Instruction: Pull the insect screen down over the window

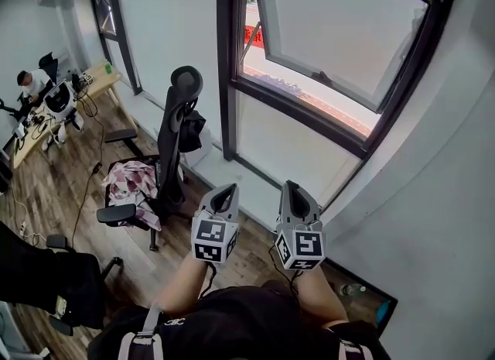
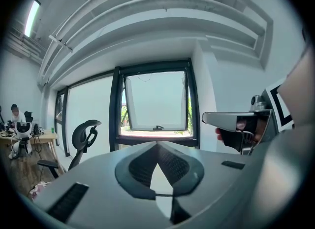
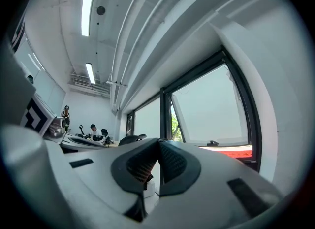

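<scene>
The black-framed window [image 1: 230, 56] is ahead of me, its glass sash [image 1: 332, 49] tilted open outward, with a handle [image 2: 158, 127] on the sash's lower rail. I cannot make out the insect screen in any view. My left gripper [image 1: 230, 190] and right gripper [image 1: 290, 186] are held side by side below the window, well short of it. Both point roughly level toward it. The left gripper [image 2: 157, 147] has its jaws together with nothing between them. The right gripper [image 3: 158, 144] is likewise shut and holds nothing.
A black office chair [image 1: 174, 142] with cloth on its seat [image 1: 131, 180] stands left of the window. A white ledge [image 1: 232, 173] runs under the glass. A grey wall [image 1: 448, 196] is at the right. A person sits at a desk [image 1: 69, 103] far left.
</scene>
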